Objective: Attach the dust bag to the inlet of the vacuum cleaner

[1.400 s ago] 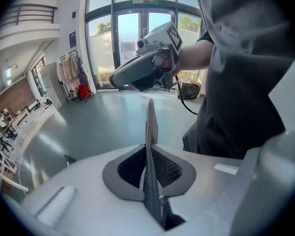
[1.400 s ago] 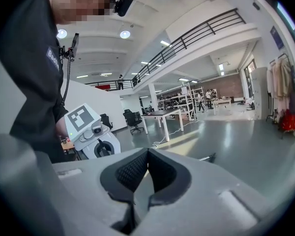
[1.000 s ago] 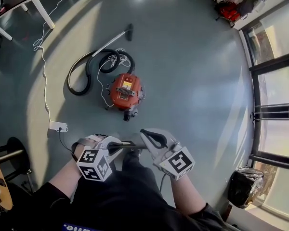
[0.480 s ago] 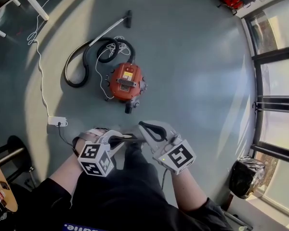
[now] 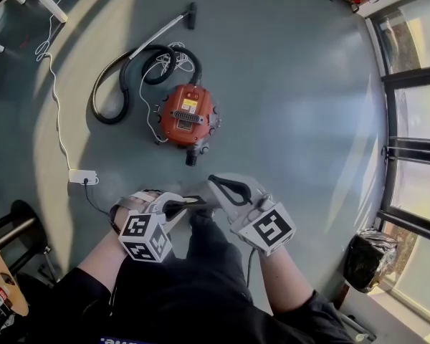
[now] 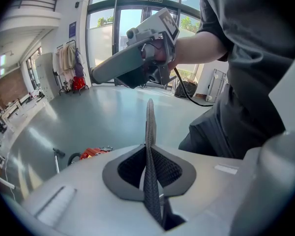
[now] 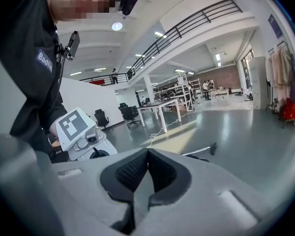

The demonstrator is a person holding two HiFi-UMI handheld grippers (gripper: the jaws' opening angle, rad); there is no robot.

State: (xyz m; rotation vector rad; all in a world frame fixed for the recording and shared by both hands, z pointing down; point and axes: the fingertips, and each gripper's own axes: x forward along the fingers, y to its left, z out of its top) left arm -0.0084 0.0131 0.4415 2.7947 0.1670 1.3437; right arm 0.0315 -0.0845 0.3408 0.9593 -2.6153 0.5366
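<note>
Over the last second the vacuum cleaner point(image 5: 188, 115) has shifted higher in the head view. The left gripper point(image 5: 206, 206) and right gripper point(image 5: 213, 182) stay well apart from it, both with jaws together on nothing. No dust bag shows, so attachment is judged not begun. The hose point(image 5: 111, 95) and cable point(image 5: 55, 106) crowd its left; the open floor point(image 5: 294, 106) lies to its right.

vacuum cleaner point(image 5: 188, 117) inlet: too small to tell | table point(image 5: 47, 3): cut off

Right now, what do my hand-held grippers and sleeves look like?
The left hand-held gripper and right hand-held gripper are light grey shells with black, mesh-textured pads. Each carries a white cube with black square markers. A black cable trails from the right one. You wear short dark sleeves.
</note>
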